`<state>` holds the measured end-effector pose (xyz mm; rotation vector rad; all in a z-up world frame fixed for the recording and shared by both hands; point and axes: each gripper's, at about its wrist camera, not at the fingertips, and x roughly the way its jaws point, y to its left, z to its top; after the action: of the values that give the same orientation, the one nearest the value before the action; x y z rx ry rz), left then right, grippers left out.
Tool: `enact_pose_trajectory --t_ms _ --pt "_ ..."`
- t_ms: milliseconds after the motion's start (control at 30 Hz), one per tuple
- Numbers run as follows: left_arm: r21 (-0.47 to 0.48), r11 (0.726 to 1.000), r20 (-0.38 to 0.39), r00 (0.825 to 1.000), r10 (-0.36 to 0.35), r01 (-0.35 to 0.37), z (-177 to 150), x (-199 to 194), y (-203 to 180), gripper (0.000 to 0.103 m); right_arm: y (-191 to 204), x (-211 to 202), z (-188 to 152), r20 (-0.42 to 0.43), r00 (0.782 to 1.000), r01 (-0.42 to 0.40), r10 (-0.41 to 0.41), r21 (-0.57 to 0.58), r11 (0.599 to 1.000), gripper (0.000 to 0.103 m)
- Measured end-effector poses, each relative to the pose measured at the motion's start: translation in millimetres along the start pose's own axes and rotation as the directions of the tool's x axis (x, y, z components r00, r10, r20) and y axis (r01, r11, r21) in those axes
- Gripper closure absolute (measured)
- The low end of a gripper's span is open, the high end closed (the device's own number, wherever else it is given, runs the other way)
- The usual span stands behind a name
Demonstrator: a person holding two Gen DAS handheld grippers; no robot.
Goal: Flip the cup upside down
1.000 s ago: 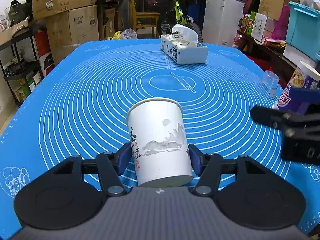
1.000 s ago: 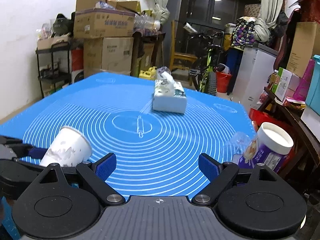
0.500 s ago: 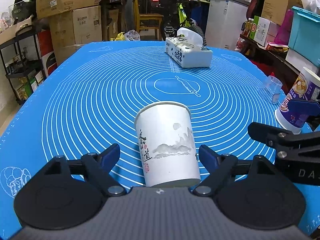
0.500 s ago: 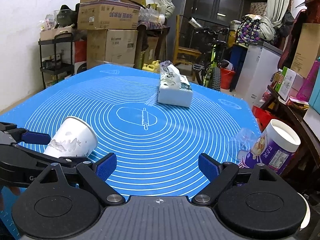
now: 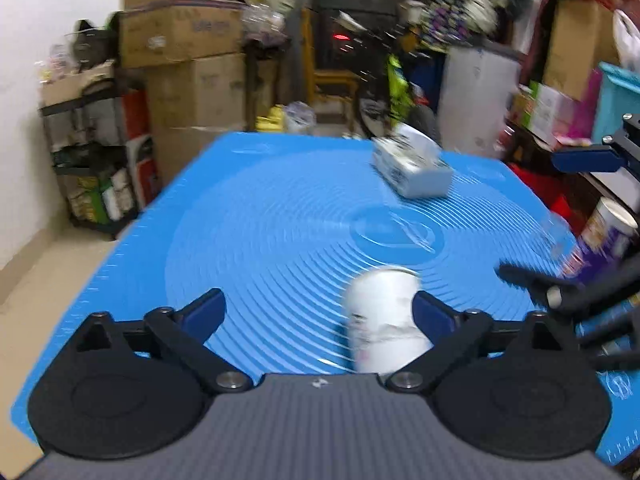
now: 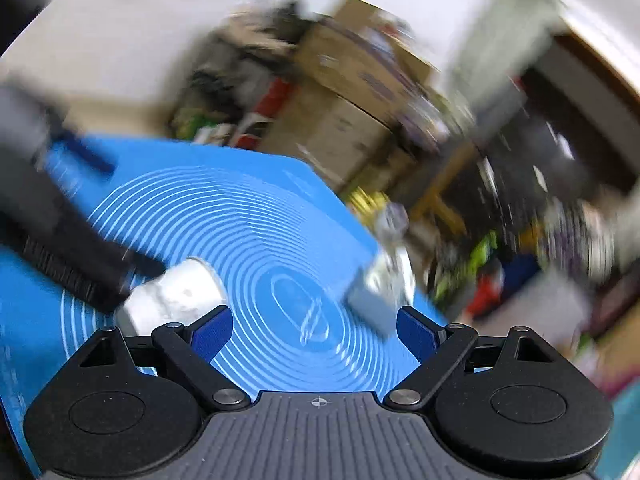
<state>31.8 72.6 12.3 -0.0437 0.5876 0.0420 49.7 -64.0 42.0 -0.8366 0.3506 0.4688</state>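
Observation:
A white paper cup (image 5: 384, 320) with a grey ink print lies on its side on the blue mat (image 5: 260, 224), its open end pointing away. My left gripper (image 5: 318, 312) is open, and the cup lies beside its right finger, not gripped. The right wrist view is blurred; there the cup (image 6: 172, 300) lies left of my open, empty right gripper (image 6: 314, 330). The right gripper's dark fingers (image 5: 560, 292) show at the right of the left wrist view.
A white tissue box (image 5: 412, 172) stands at the far right of the mat. A purple snack tub (image 5: 608, 232) stands at the mat's right edge. Cardboard boxes (image 5: 188, 60), a shelf rack and clutter surround the table.
My left gripper has opened wide, let go of the cup and shifted left and back. The right gripper has swung sharply, rolling and turning left. The cup still lies on its side.

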Motion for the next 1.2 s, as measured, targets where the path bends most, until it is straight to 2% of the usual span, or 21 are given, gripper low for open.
enact_pose_trajectory --t_ms 67,133,200,267,333,467,567,700,800,1000,1067,1100,1200 --pt "-0.022 0.998 0.024 0.998 0.053 -0.052 0.8 -2.9 13.1 0.003 15.9 1.1 11.9 0.004 1.000 -0.015 0.015 -0.136 0.991 0.014" --pt "-0.035 0.993 0.034 0.993 0.113 -0.112 0.0 -2.5 24.6 0.003 35.3 5.0 21.2 -0.004 1.000 -0.027 0.027 -0.277 0.961 0.014" --pt "-0.053 0.987 0.034 0.987 0.156 -0.154 -1.4 -1.0 35.1 0.003 55.6 10.1 25.8 -0.012 0.999 -0.033 0.030 -0.425 0.905 0.015" --pt "-0.082 0.981 0.036 0.983 0.182 -0.178 -1.6 -0.1 42.9 0.003 73.6 16.4 27.1 -0.030 0.999 -0.048 0.037 -0.563 0.825 0.015" --pt "-0.109 0.975 0.036 0.980 0.198 -0.193 -2.7 0.8 49.4 0.003 92.1 23.5 27.2 -0.055 0.998 -0.064 0.036 -0.683 0.727 0.015" --pt "-0.146 0.969 0.029 0.979 0.204 -0.198 -6.4 2.9 54.5 0.003 119.4 37.2 21.3 -0.092 0.996 -0.089 0.019 -0.850 0.519 0.015" --pt "-0.133 0.971 0.021 0.978 0.205 -0.201 -10.4 6.2 53.1 0.003 135.8 42.8 7.8 -0.091 0.996 -0.091 0.014 -0.943 0.320 0.015" --pt "-0.119 0.972 0.015 0.978 0.207 -0.204 -14.4 9.7 53.4 0.003 152.4 48.5 -17.1 -0.042 0.999 -0.044 0.014 -0.996 0.082 0.015" --pt "-0.125 0.971 0.006 0.978 0.208 -0.206 -17.8 11.5 57.1 0.003 161.4 53.4 -27.7 -0.023 0.999 -0.021 0.029 -0.999 -0.046 0.016" --pt "-0.120 0.966 -0.014 0.974 0.227 -0.227 -21.2 16.7 60.9 0.003 167.3 67.8 -53.0 -0.020 1.000 -0.018 0.006 -0.972 -0.233 0.022" --pt "-0.137 0.967 -0.016 0.976 0.215 -0.215 -21.2 16.7 63.8 0.003 170.0 70.3 -56.9 -0.038 0.999 -0.034 0.012 -0.969 -0.244 0.027" --pt "-0.146 0.966 -0.017 0.976 0.216 -0.216 -21.6 16.8 65.4 0.003 172.1 71.6 -58.1 -0.051 0.999 -0.046 0.015 -0.971 -0.235 0.027" --pt "-0.160 0.962 -0.023 0.975 0.221 -0.222 -22.0 18.0 69.1 0.003 176.1 73.8 -62.4 -0.044 0.999 -0.038 0.020 -0.975 -0.220 0.039"
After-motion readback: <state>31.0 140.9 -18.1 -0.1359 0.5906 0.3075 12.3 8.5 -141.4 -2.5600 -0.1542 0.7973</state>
